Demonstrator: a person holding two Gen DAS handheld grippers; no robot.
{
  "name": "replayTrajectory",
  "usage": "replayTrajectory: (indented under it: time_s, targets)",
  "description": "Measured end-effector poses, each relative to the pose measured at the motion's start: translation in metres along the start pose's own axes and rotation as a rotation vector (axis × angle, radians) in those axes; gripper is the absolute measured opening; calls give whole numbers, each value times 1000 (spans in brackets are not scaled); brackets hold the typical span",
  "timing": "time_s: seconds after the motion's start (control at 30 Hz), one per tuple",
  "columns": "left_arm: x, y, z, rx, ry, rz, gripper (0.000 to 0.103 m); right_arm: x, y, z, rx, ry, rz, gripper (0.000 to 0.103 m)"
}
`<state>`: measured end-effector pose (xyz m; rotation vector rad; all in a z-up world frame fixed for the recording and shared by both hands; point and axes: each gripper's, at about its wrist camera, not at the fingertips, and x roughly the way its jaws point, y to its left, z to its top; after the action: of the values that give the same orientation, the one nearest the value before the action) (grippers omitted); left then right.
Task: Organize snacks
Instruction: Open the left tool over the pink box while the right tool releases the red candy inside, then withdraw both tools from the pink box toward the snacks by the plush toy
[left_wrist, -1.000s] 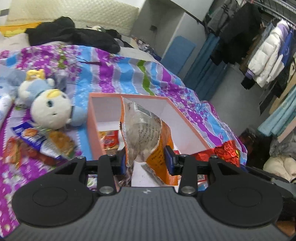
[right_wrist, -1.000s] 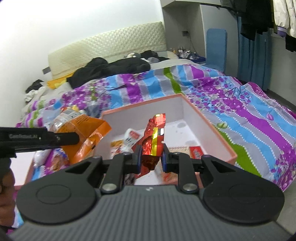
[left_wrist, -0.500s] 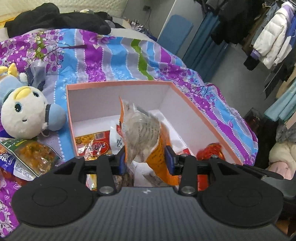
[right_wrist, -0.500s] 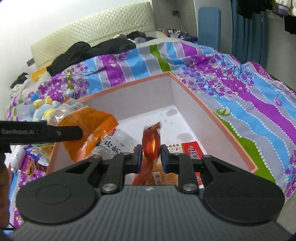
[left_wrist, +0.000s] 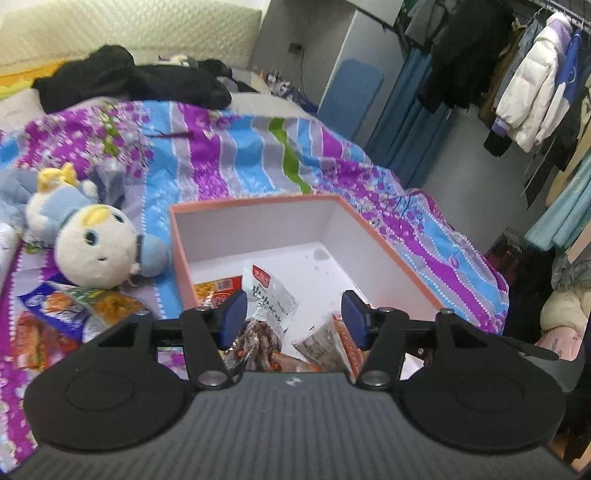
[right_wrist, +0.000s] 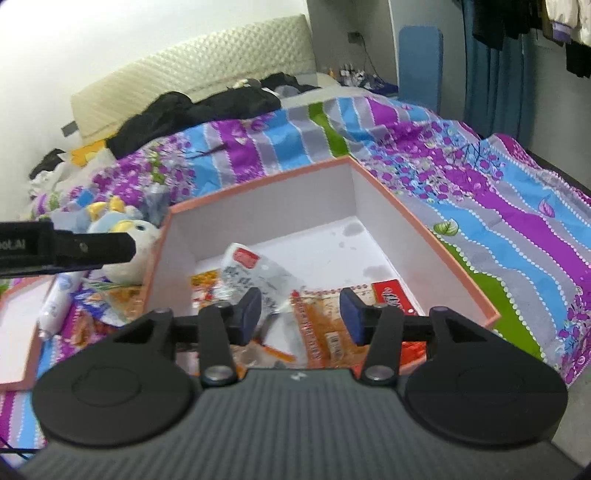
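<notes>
A salmon-rimmed white box (left_wrist: 258, 225) (right_wrist: 443, 258) sits on the striped bedspread and holds several snack packets. A white packet with a red label (left_wrist: 271, 295) (right_wrist: 258, 273) lies in it beside an orange packet (right_wrist: 314, 325) (left_wrist: 345, 347) and a red packet (right_wrist: 393, 297). My left gripper (left_wrist: 293, 319) is open and empty above the box's near end. My right gripper (right_wrist: 299, 312) is open and empty above the orange packet. The left gripper's finger (right_wrist: 92, 249) shows at the left of the right wrist view.
A plush toy (left_wrist: 92, 243) lies left of the box, with loose snack packets (left_wrist: 70, 314) on the bedspread in front of it. A second salmon tray (right_wrist: 18, 325) lies at far left. Black clothes (left_wrist: 129, 81) are piled at the bed's head. Coats (left_wrist: 535, 85) hang at right.
Both grippers have opened. The orange bag left my left gripper and the red foil packet left my right gripper; both now lie in the box. Both grippers have drawn back a little.
</notes>
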<state>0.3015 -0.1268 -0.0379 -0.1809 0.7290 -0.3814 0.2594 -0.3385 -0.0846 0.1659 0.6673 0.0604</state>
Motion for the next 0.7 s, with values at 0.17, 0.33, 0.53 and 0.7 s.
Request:
replayTrajectory:
  time_s: [0.17,0.33,0.53,0.7]
  targets:
    - [-59,-6,-12,11,-52,23,62,-43,17,-8,-7,-36,39,50]
    - [-116,-9,-32,4,-101,50,62,-83,35,-19,-24,-65,84,50]
    - [-167,-4,-62,-22,-120,86,62,-119,51,-35,-50,-86,122,50]
    - [-196,-1,-92,-23,-120,127,62,-138,63,-51,-66,-78,151,50]
